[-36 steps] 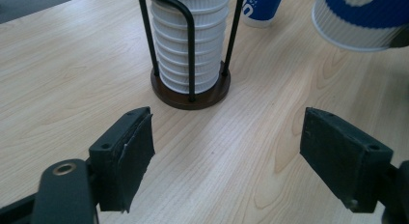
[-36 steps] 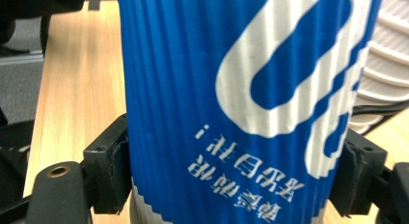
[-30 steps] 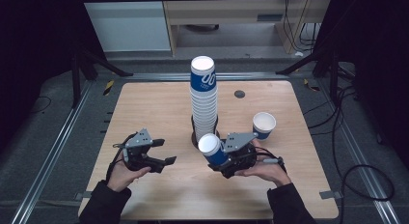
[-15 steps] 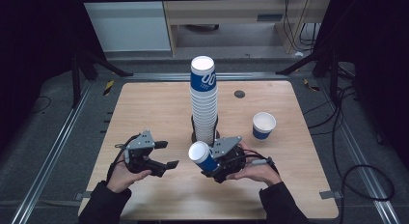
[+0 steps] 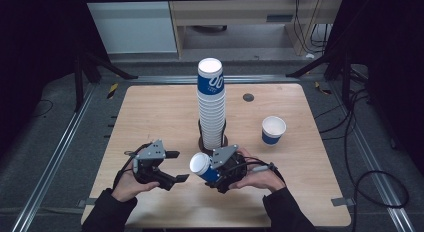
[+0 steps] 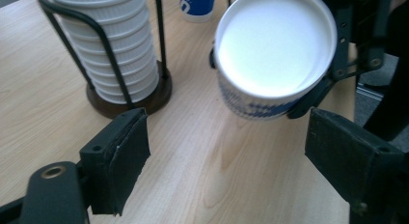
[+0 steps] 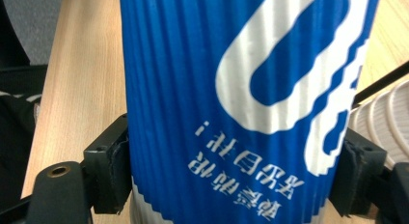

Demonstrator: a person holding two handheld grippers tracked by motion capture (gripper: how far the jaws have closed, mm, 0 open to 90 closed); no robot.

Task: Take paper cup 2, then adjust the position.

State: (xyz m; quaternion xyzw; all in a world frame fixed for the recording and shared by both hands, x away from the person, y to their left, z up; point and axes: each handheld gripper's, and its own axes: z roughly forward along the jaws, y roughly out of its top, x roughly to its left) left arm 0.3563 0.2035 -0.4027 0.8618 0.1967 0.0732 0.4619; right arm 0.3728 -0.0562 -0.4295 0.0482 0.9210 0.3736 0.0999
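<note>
Holding: the right gripper, low and just right of centre in the high view, has its jaws clamped on the ribbed sides of a blue paper cup; the cup lies tipped over, its white mouth turned toward the left of the frame.
Cup seen up close: in the right gripper view the blue cup stands between the two black pads, one pressing each side, its white print upside down.
Left gripper: the left gripper, at the lower left of the high view, has its jaws spread wide with nothing between them; they have just been opening. In the left gripper view the held cup faces it from the upper right, beyond the fingertips and clear of them.
Cup stack: a tall stack of cups stands in a dark wire holder at the centre of the table, just above the held cup in the frame.
Loose cup: a second blue cup stands upright at centre right, well apart from both grippers.
</note>
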